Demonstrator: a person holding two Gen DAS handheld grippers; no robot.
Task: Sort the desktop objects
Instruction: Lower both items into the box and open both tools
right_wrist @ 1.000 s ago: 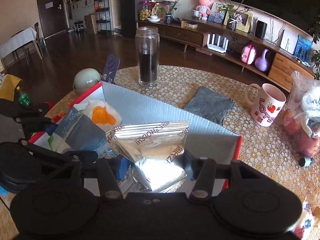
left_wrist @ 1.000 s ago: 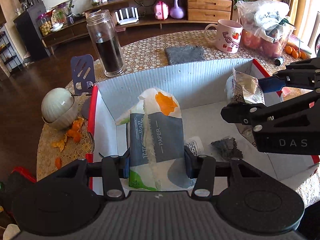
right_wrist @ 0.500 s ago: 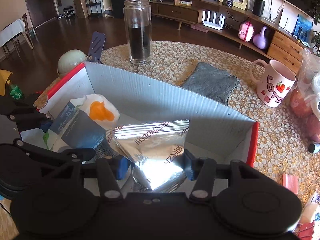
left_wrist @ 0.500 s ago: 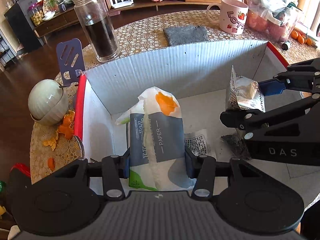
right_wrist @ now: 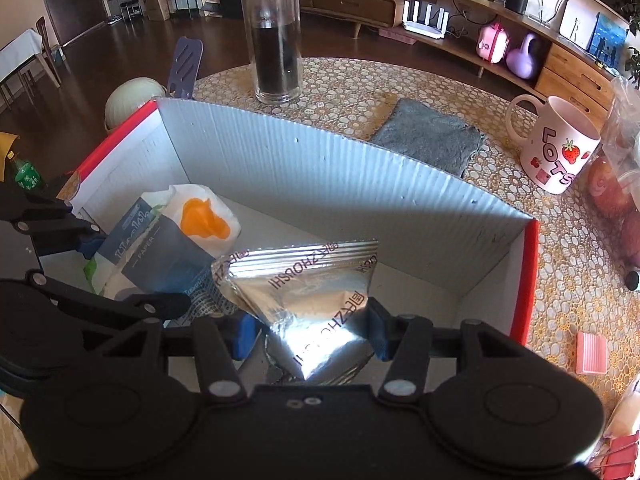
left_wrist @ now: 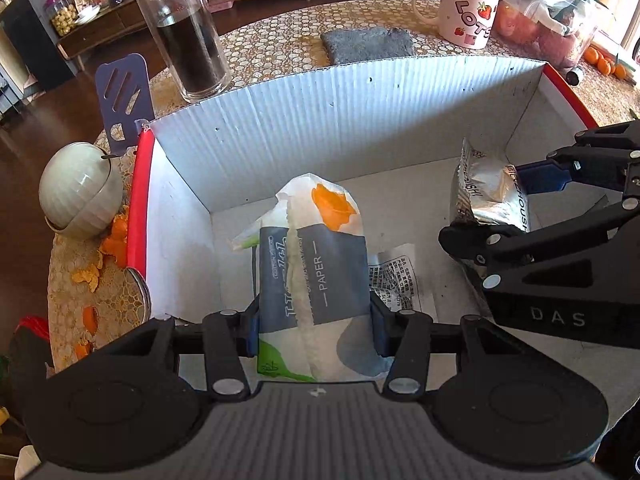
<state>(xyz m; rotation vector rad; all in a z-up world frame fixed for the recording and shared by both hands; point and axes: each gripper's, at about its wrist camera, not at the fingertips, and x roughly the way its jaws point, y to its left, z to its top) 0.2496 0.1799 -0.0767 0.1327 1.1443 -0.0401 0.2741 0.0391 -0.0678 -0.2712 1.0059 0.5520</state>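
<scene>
Both packs are sitting lower inside the cardboard box (left_wrist: 360, 120) than a second ago, its far wall now rising well above them. Tissue pack (left_wrist: 316, 272) is riding upright at the box's left half, pinched at its lower sides by the left gripper (left_wrist: 314, 322), jaws partly closed to the pack's width. Judged light and soft, it is yielding under the pads; the film looks slick, so a mid-body hold seems safest. Foil pouch (right_wrist: 308, 304) is hanging at the right half, near a printed wrapper (left_wrist: 394, 276) lying on the box floor. Right gripper (right_wrist: 310, 334) is clamping the pouch's narrow lower part, jaws partly closed. Pouch is crinkling, probably light and slippery. Outside, the glass jar (right_wrist: 276, 36), grey cloth (right_wrist: 430, 140) and mug (right_wrist: 554, 144) are standing beyond the far wall.
</scene>
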